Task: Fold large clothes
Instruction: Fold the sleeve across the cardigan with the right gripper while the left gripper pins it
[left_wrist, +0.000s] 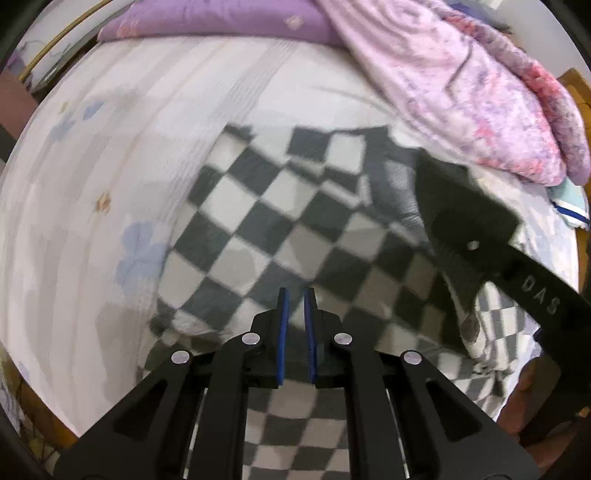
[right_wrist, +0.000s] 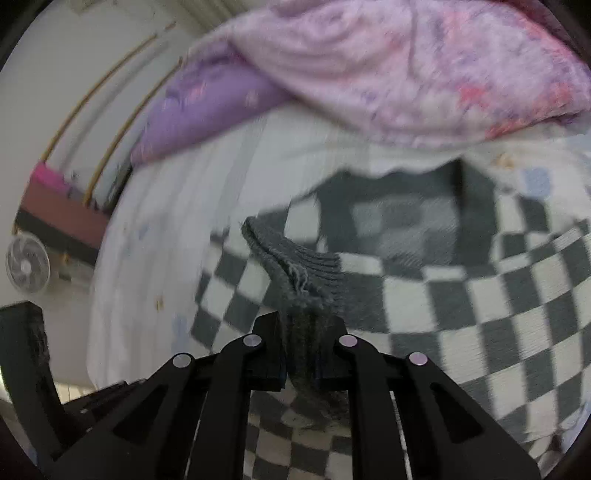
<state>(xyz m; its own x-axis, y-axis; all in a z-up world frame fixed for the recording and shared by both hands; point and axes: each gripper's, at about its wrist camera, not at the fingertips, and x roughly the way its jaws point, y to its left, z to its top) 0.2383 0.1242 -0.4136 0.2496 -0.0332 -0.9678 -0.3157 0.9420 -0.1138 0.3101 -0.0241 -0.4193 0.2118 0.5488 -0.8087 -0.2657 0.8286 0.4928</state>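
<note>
Nearest us, the left tool (left_wrist: 296, 295) has its blue pads nearly together with nothing between them. The right tool (right_wrist: 306, 321) has the ribbed grey hem (right_wrist: 295, 266) of the checkered sweater (left_wrist: 258, 221) between its parted jaws (grip unclear). The sweater lies on the white bed (left_wrist: 110, 147); bare sheet lies leftward, a pink blanket (left_wrist: 461, 81) beyond.

I see a soft knitted checkered sweater (right_wrist: 461, 295) with a ribbed, fraying grey cuff (right_wrist: 299, 266), a fuzzy pink fleece blanket (right_wrist: 406, 74) at the upper right, a smooth matt cotton bedsheet (left_wrist: 110, 166), and matt black plastic on the left hand-held gripper (left_wrist: 296, 299) with shiny metal rivets.
</note>
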